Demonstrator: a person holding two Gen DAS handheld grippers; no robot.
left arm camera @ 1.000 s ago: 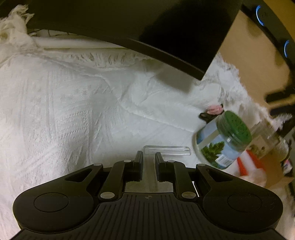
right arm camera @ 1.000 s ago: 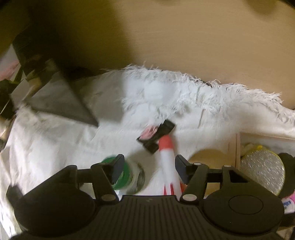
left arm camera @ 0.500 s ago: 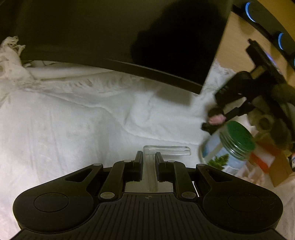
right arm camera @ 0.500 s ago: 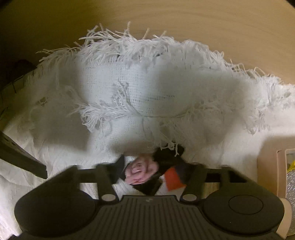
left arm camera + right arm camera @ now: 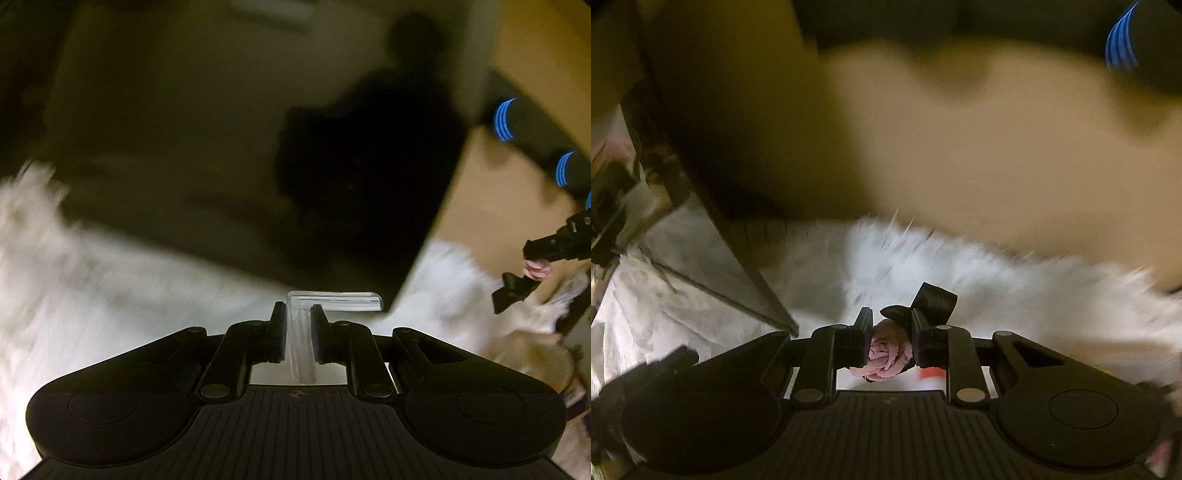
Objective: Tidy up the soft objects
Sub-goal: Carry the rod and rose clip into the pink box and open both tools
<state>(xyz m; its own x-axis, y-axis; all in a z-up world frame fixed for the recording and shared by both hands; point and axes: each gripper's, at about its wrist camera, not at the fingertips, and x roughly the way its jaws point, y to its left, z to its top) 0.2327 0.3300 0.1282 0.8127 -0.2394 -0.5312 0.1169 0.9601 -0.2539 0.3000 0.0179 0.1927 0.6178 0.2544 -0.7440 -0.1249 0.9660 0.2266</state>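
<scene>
Right gripper (image 5: 889, 332): jaws just closing, now clamped on the pink rose (image 5: 886, 356) of the black bow (image 5: 931, 301), lifted above the white cloth (image 5: 960, 266).
Bow axis: ribbon trails up-right past the right finger.
Left gripper (image 5: 298, 328): clenched on a clear T-piece (image 5: 332, 301), well left of the bow.

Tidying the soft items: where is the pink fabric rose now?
The pink fabric rose sits clamped in the right claw, above the white fringed blanket.

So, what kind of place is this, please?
Probably a room at home, seen over a wooden desk or table. A fringed white cloth covers part of it, and a large dark flat screen or panel stands behind, though both views are blurred.
</scene>
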